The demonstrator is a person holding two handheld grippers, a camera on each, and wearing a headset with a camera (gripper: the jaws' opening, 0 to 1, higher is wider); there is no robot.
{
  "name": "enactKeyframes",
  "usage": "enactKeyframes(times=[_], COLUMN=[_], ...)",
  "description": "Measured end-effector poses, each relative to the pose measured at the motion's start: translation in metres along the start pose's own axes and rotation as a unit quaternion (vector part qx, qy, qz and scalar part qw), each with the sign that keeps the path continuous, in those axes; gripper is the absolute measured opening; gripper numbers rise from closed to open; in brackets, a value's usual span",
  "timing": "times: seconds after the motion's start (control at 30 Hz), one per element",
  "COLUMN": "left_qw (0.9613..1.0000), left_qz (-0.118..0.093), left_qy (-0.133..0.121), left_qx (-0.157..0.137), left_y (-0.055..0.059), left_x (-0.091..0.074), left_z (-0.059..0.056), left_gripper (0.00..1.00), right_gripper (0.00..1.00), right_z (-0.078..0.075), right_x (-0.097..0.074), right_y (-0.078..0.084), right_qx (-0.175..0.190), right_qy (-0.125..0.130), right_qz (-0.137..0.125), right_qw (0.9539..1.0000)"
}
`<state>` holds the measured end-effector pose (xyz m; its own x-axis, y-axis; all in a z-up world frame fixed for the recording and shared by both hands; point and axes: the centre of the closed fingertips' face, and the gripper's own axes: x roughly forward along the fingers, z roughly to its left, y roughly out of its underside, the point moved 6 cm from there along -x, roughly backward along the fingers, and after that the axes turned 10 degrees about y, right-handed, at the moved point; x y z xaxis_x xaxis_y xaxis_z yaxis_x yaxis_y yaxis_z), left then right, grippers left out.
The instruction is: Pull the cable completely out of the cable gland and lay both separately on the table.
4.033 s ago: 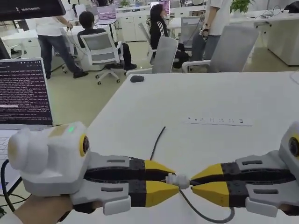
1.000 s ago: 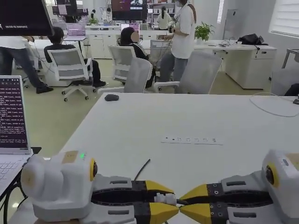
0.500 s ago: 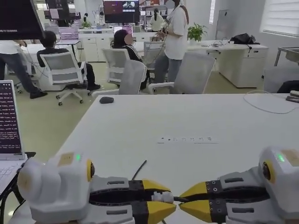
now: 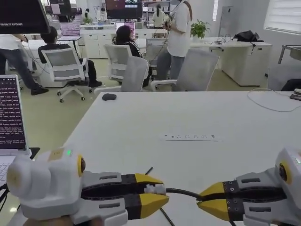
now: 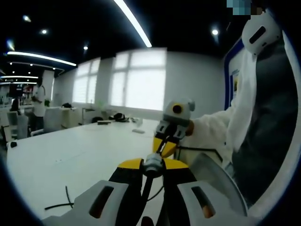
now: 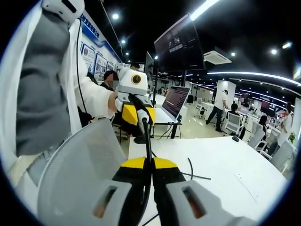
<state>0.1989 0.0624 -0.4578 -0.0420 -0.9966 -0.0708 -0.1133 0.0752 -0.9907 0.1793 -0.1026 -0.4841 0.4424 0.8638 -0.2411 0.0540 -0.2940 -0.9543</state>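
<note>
The left gripper (image 4: 163, 190) is pinching the small, rounded white gland (image 4: 153, 189) in its yellow wedge jaws. The right gripper (image 4: 199, 197) is clamping the smooth black cable (image 4: 181, 191) nearby, over the white table (image 4: 188, 117).

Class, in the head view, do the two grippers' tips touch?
No: black cable spans the gap between the left gripper, holding the cable gland, and the right gripper.

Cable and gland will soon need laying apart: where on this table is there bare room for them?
Crowded: the near edge, where the left gripper with the gland, the right gripper and the cable bunch; the laptop borders the left. Free: the broad table from there up to the marked strip, and beyond it toward the mouse.
</note>
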Motion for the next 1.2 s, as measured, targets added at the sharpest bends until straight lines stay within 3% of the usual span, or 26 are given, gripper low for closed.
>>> enactKeyframes(times=[0.43, 0.73, 1.0, 1.2], left_qw=[0.9998, 0.9999, 0.9998, 0.9997], left_qz=[-0.009, 0.0, 0.001, 0.008], left_qy=[-0.016, -0.016, -0.021, -0.024], left_qx=[0.002, 0.005, 0.005, 0.009], left_y=[-0.003, -0.001, -0.003, -0.003], left_x=[-0.005, 0.001, 0.005, 0.012], left_z=[0.006, 0.004, 0.005, 0.007], left_gripper=[0.16, 0.16, 0.16, 0.16], right_gripper=[0.02, 0.02, 0.03, 0.14], right_z=[-0.009, -0.009, -0.012, -0.018], right_x=[-0.019, -0.021, -0.023, -0.022], right_y=[0.03, 0.036, 0.033, 0.017], right_qx=[0.016, 0.022, 0.027, 0.021], right_qy=[0.027, 0.03, 0.035, 0.037], right_qz=[0.034, 0.041, 0.05, 0.036], right_qw=[0.9989, 0.9984, 0.9978, 0.9985])
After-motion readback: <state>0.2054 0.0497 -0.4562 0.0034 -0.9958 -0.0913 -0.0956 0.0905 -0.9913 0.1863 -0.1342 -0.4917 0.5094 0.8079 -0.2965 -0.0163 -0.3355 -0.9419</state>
